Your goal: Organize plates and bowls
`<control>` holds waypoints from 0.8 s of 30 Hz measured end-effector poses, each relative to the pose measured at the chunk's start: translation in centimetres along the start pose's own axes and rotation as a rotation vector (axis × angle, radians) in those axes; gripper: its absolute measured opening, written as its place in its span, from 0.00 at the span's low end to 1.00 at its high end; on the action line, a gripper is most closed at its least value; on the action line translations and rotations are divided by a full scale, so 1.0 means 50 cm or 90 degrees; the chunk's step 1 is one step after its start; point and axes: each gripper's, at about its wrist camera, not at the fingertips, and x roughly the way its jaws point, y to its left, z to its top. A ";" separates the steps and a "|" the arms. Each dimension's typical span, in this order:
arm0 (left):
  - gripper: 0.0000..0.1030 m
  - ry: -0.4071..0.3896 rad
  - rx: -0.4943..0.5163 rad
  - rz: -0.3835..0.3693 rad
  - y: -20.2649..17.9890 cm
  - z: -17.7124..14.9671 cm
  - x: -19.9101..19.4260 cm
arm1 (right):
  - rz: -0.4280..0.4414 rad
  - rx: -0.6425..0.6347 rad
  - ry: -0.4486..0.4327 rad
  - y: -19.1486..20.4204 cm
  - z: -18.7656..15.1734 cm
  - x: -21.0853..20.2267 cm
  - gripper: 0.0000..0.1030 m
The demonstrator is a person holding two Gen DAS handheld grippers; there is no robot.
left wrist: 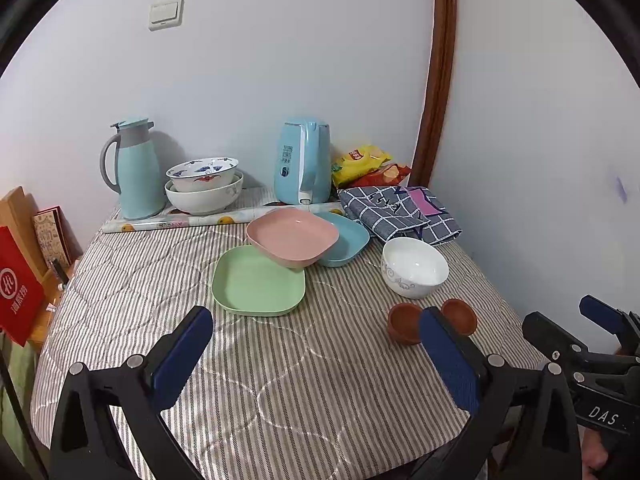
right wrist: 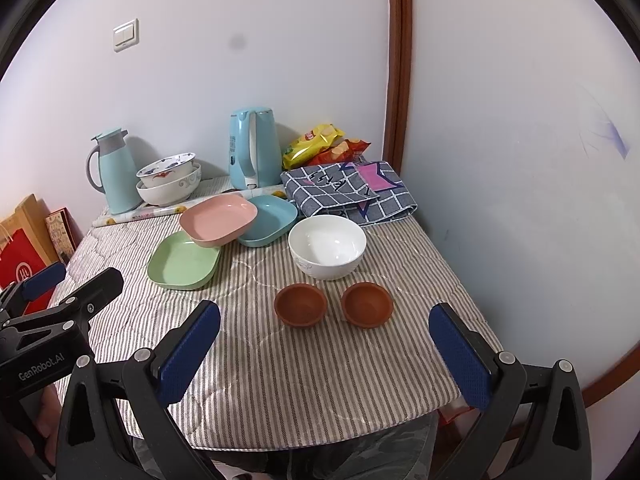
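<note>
step: nothing gripped yet – judged as the start, before any dish is lifted
left tool (left wrist: pixel 316 340): released, jaws spread wide, held above the near part of the bench (left wrist: pixel 280 380); nothing between the pads
right tool (right wrist: pixel 324 338): released as well, jaws wide, empty, aimed toward the two brown cups
pink plate (left wrist: pixel 292 238): squarish, rounded corners, matte and plastic-looking; tilted, propped on the rims of the green and blue ones
green plate (left wrist: pixel 258 286): same shape, flat on the cloth, nearest the left tool
blue plate (left wrist: pixel 352 240): same shape, partly hidden behind the pink one
white bowl (right wrist: pixel 327 246): glossy, ceramic-looking, round and deep, faint blue pattern outside; upright, right of the plates
brown cups (right wrist: pixel 300 304): two small round ones, dull clay-like finish, side by side, apart, near the front edge
stacked bowls (left wrist: pixel 204 184): two patterned bowls nested at the back, by the thermos (left wrist: pixel 134 168)
cloth: striped, quilted, soft – dishes likely slide little on it
next move: probably a rim pinch on the pink plate so the three can be nested; thin sloped rim, so a square approach is called for
clutter: kettle (left wrist: pixel 302 160), snack bags and a folded checked cloth at the back, not in the way
</note>
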 end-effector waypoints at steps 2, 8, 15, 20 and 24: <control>1.00 -0.001 0.001 0.000 -0.001 0.000 0.000 | 0.000 0.001 -0.001 0.001 -0.001 -0.001 1.00; 1.00 0.002 -0.001 0.001 -0.001 0.002 0.001 | 0.001 0.001 -0.001 0.002 0.000 0.000 1.00; 1.00 -0.002 -0.002 -0.002 0.000 -0.002 -0.003 | 0.002 0.001 -0.002 0.002 -0.001 -0.001 1.00; 1.00 -0.002 -0.002 -0.002 -0.002 -0.005 -0.003 | 0.002 0.000 -0.001 0.004 0.000 -0.001 1.00; 1.00 -0.003 -0.003 -0.001 -0.002 -0.006 -0.004 | 0.004 0.001 -0.002 0.005 -0.001 -0.002 1.00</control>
